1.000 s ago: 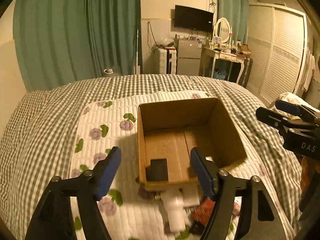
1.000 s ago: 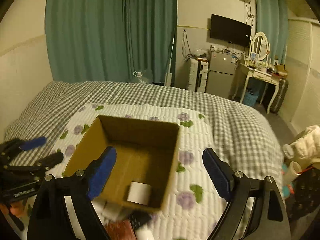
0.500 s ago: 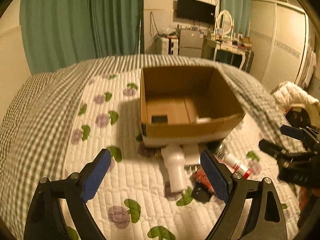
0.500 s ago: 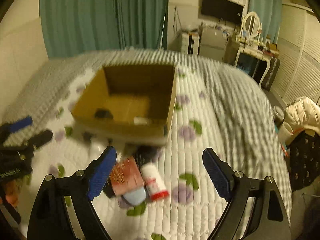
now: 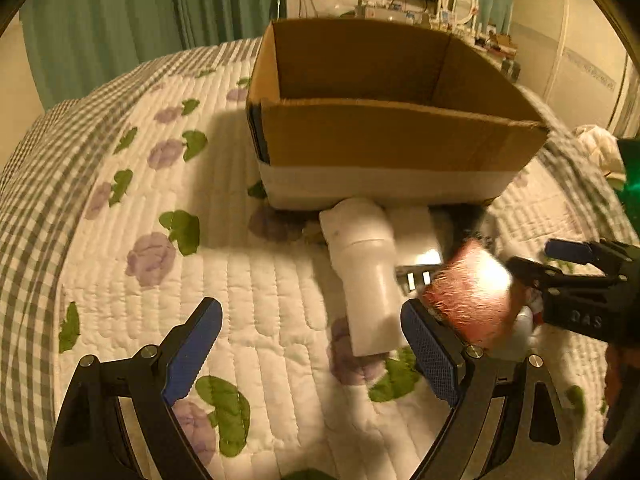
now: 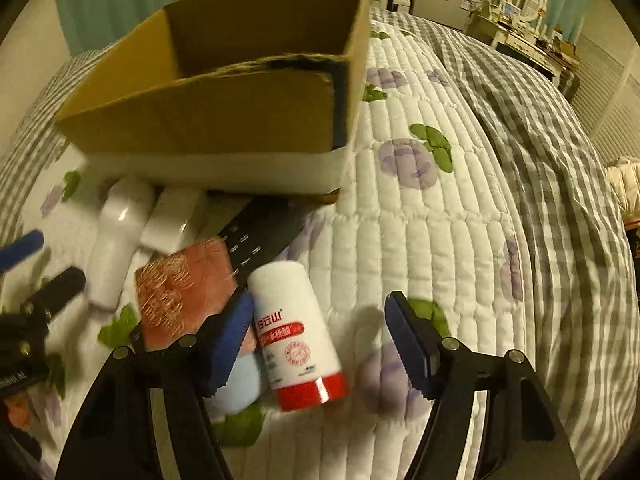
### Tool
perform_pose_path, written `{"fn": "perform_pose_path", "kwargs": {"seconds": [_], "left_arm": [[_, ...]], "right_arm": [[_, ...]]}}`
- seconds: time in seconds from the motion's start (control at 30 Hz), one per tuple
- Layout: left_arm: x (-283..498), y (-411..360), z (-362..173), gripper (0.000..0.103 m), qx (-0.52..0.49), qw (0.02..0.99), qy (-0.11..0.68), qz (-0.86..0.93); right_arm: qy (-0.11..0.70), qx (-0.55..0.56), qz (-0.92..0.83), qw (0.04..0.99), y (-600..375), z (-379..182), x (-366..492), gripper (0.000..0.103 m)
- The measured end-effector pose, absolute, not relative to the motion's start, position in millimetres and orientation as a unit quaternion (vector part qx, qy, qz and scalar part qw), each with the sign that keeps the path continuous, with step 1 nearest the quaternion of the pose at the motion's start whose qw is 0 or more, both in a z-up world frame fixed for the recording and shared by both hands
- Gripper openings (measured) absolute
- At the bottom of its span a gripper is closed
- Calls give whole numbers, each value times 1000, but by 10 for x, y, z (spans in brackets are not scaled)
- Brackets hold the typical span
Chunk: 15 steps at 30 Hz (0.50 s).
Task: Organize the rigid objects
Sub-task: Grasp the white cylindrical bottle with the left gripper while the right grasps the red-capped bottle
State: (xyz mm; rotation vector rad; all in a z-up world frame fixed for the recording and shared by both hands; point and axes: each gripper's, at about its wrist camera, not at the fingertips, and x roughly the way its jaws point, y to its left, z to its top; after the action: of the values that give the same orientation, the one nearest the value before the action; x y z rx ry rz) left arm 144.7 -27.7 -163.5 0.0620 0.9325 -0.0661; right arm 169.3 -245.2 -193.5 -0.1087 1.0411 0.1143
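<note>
Clutter dominates the left wrist view, where the spread left hand-held gripper (image 5: pixel 312 344) hovers by a white pipe fitting (image 5: pixel 366 280) before the cardboard box (image 5: pixel 384 140), while the right wrist view shows the spread right hand-held gripper (image 6: pixel 320 340) straddling a red-capped bottle (image 6: pixel 298 332), everything apparently unsorted.

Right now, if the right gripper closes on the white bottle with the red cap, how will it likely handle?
The bottle lies on its side on the soft quilt, so a nudge would probably roll it. Its smooth round wall may slip between the pads. It looks like rigid plastic, likely light. The right gripper is open around it.
</note>
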Motion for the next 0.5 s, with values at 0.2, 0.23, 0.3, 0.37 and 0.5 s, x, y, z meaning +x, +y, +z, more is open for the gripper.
{"fn": "perform_pose_path", "kwargs": {"seconds": [0.2,0.23,0.3,0.37,0.5], "left_arm": [[1573,-345,-1650,93,23,893,449,-28],[1589,-366,-1641,93,26,893,448,-29],[1625,-389,-1630,93,26,894,447,-28],[1673,-405,-1640,92,26,892,450,-23],[1779,-475,-1705,74,25,885,463,-32]], "right_arm": [[488,-96,39,867,-2405,-1997,1622,36],[482,-84,39,871,-2439,-1946,1617,36],[471,-74,35,878,-2473,-1829,1619,36],[459,-62,42,885,-2487,-1712,1620,36],[452,-53,55,889,-2462,-1609,1638,36]]}}
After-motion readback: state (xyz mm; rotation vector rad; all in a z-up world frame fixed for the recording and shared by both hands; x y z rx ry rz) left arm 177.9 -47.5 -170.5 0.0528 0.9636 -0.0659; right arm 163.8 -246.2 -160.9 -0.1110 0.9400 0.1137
